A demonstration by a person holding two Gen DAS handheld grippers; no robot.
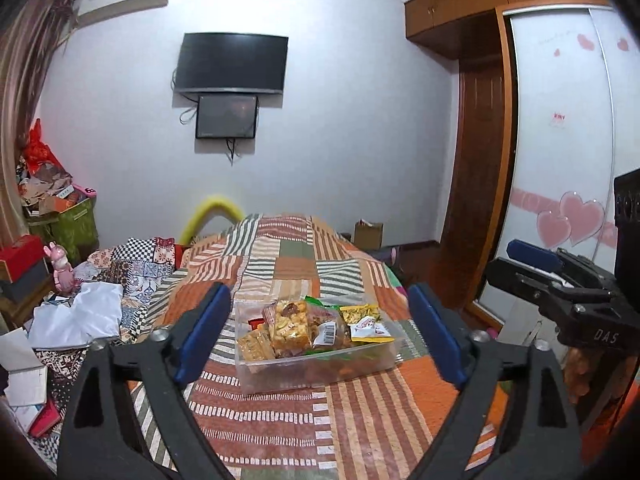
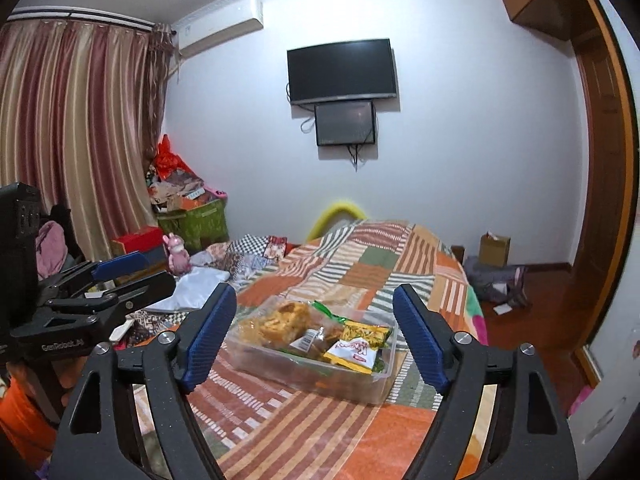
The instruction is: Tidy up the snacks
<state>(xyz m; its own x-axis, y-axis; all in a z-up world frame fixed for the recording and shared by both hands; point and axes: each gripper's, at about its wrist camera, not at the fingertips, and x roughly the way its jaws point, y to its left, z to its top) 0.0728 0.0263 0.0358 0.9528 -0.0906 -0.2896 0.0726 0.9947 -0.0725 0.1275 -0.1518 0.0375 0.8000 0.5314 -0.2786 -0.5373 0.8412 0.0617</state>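
Note:
A clear plastic box (image 1: pixel 256 376) full of packaged snacks stands on the patchwork bedspread (image 1: pixel 304 432). It holds a yellow nut bar (image 1: pixel 290 326), a yellow and white packet (image 1: pixel 370 328) and green packets. The box also shows in the right wrist view (image 2: pixel 360 384), with the yellow and white packet (image 2: pixel 354 354) on top. My left gripper (image 1: pixel 320 336) is open and empty, its blue pads on either side of the box and above it. My right gripper (image 2: pixel 316 336) is open and empty, also framing the box. Each gripper shows in the other's view, the right (image 1: pixel 560 280) and the left (image 2: pixel 100 280).
The bed fills the middle. Folded white cloth (image 1: pixel 80 316), a pink toy rabbit (image 1: pixel 62 268), boxes and a green bin (image 1: pixel 76 224) crowd the left side. A wardrobe with sliding doors (image 1: pixel 560 140) stands at right. A cardboard box (image 2: pixel 495 249) sits on the floor by the wall.

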